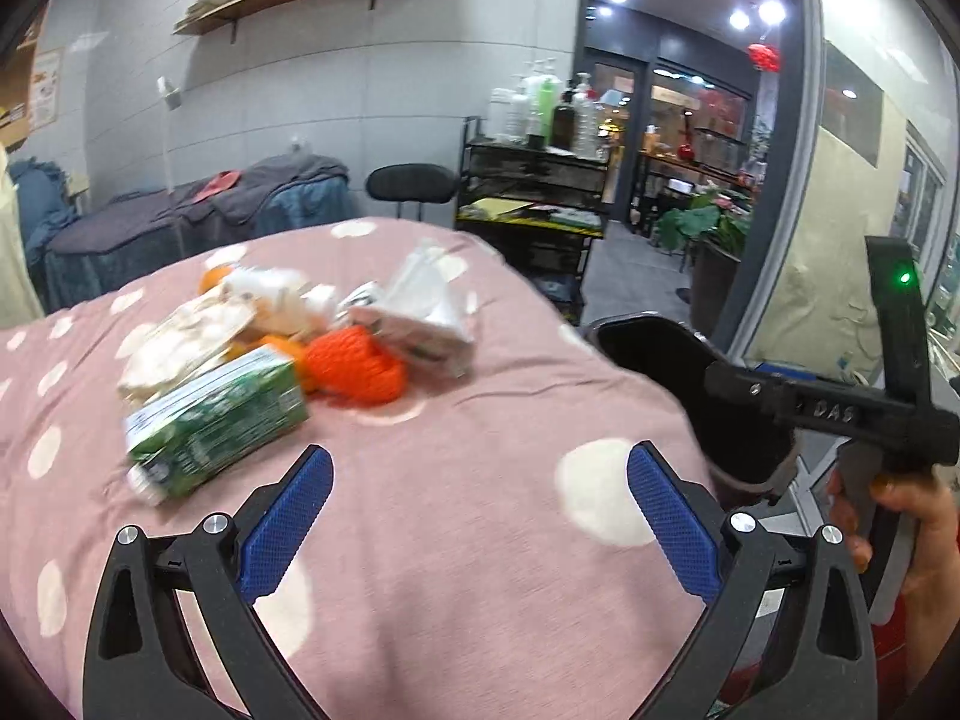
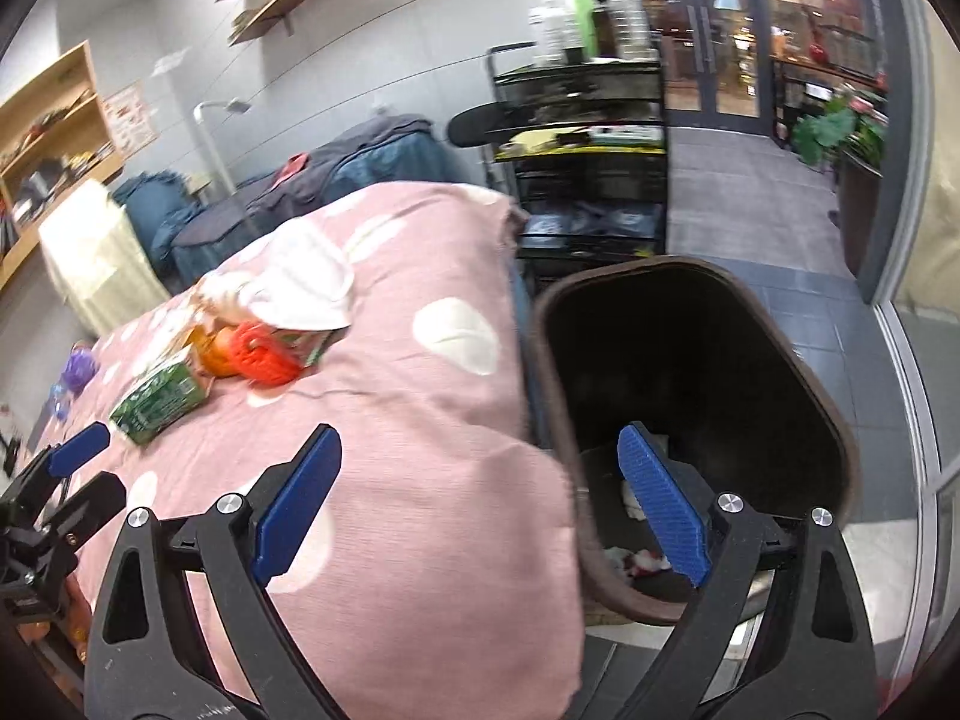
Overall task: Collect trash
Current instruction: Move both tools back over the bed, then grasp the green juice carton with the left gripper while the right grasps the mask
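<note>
Both hand-held grippers hang with blue-padded jaws spread wide and empty: the left gripper (image 1: 480, 510) over a pink, white-dotted bed cover (image 1: 450, 540), the right gripper (image 2: 480, 498) straddling the cover's edge and a dark, brown-rimmed trash bin (image 2: 828, 420) at its two o'clock, with a few scraps in the bottom. The trash sits in a heap at the left gripper's eleven o'clock: a green carton (image 1: 216, 414) nearest, an orange mesh net (image 1: 360, 366) touching a white crumpled wrapper (image 1: 420, 312), and blurred pale paper scraps (image 1: 192, 342) behind the carton.
</note>
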A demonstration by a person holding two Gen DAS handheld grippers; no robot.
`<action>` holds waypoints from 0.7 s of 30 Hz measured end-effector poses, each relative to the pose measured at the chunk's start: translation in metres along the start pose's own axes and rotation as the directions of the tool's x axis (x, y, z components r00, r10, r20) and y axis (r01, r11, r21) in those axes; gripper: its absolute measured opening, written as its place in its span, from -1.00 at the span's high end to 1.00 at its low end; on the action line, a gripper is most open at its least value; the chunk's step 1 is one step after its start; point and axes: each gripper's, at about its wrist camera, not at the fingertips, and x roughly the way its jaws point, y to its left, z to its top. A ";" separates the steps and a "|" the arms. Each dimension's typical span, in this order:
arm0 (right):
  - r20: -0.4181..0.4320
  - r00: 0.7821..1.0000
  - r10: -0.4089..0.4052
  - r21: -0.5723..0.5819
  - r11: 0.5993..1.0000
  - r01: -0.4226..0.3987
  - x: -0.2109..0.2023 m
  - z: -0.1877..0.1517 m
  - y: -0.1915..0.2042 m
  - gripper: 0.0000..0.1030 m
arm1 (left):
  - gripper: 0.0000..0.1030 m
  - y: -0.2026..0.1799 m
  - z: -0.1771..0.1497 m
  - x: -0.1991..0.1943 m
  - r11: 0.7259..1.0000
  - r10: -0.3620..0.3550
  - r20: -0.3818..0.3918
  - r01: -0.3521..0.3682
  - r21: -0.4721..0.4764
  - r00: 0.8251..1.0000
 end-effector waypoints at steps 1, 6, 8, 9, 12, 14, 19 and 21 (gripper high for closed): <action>-0.009 1.000 0.017 -0.006 1.000 -0.017 0.003 0.001 0.005 -0.79 | -0.88 0.008 -0.003 -0.002 1.000 0.014 -0.004 -0.015 -0.007 1.000; -0.055 0.995 0.088 -0.059 0.994 -0.091 0.019 0.008 0.039 -0.79 | -0.87 0.046 -0.009 -0.009 0.995 0.092 -0.015 -0.093 -0.023 0.996; -0.081 0.989 0.126 -0.073 0.989 -0.132 0.026 0.010 0.051 -0.79 | -0.87 0.061 -0.008 -0.010 0.993 0.116 -0.021 -0.116 -0.014 0.993; -0.091 0.986 0.141 -0.080 0.986 -0.148 0.028 0.011 0.057 -0.79 | -0.87 0.070 -0.005 -0.009 0.994 0.110 -0.033 -0.110 -0.004 0.993; -0.111 0.982 0.153 -0.109 0.980 -0.165 0.037 0.014 0.073 -0.79 | -0.87 0.092 0.005 -0.003 0.994 0.096 -0.069 -0.092 0.052 0.993; -0.121 0.980 0.158 -0.123 0.977 -0.172 0.041 0.015 0.080 -0.79 | -0.87 0.100 0.014 0.005 0.992 0.077 -0.100 -0.066 0.105 0.992; -0.144 0.977 0.155 -0.150 0.973 -0.177 0.046 0.015 0.089 -0.79 | -0.70 0.126 0.031 0.040 0.978 0.002 -0.244 0.049 0.201 0.970; -0.157 0.977 0.147 -0.155 0.973 -0.172 0.049 0.013 0.089 -0.79 | -0.67 0.136 0.036 0.054 0.972 -0.037 -0.305 0.104 0.209 0.952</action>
